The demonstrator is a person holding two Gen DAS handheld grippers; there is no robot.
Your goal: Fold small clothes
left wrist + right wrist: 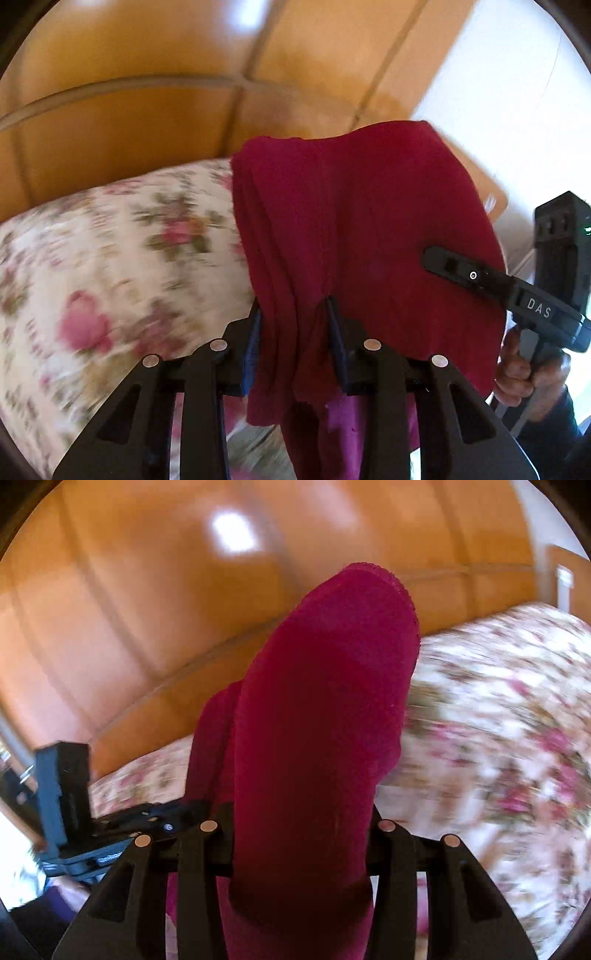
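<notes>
Left wrist view: left gripper (293, 343) and right gripper (301, 843) each clench the crimson garment (354, 236), lifted above the floral bedspread (110, 258). Mid-carry, I judge; next, lay it flat to fold.

Both point downward at a slant: the left hand-held gripper (293, 332) and the right hand-held gripper (301, 834) each clamp a fold of crimson knit cloth (351, 221).

Both wrist cameras face the floral bed (110, 258) (close).
</notes>
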